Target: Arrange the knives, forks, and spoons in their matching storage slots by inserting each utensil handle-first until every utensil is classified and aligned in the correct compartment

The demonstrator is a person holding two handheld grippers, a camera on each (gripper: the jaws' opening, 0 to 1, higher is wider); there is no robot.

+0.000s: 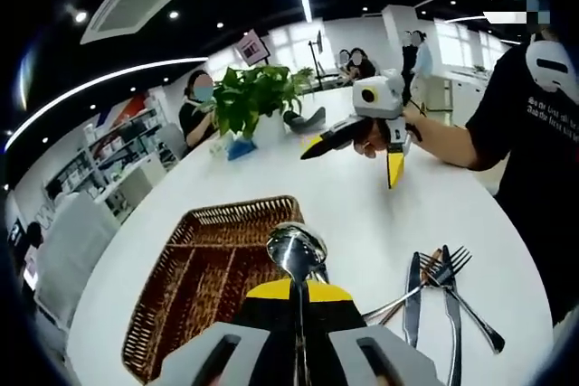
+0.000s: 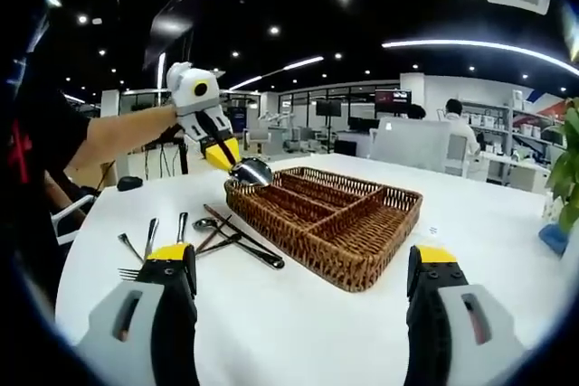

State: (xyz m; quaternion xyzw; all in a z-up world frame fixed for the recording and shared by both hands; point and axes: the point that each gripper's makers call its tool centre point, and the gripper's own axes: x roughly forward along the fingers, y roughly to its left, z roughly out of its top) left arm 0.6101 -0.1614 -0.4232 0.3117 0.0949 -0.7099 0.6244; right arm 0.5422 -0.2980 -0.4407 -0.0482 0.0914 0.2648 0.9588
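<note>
Jaws of left gripper (image 2: pixel 237 162) tight on one spoon (image 1: pixel 296 249) — right gripper (image 2: pixel 303 264) jaws wide — beside one wicker tray (image 2: pixel 362 246).

The basket (image 2: pixel 330 214) is woven brown wicker, rough and matt, with ribbed walls and dividers. The spoon (image 1: pixel 295 250) and the loose cutlery (image 1: pixel 443 291) are polished metal, mirror-glossy, some pieces with darker handles. The worktop (image 2: pixel 298 323) is smooth, white and faintly shiny; the jaws look like hard plastic, black with yellow tips.
</note>
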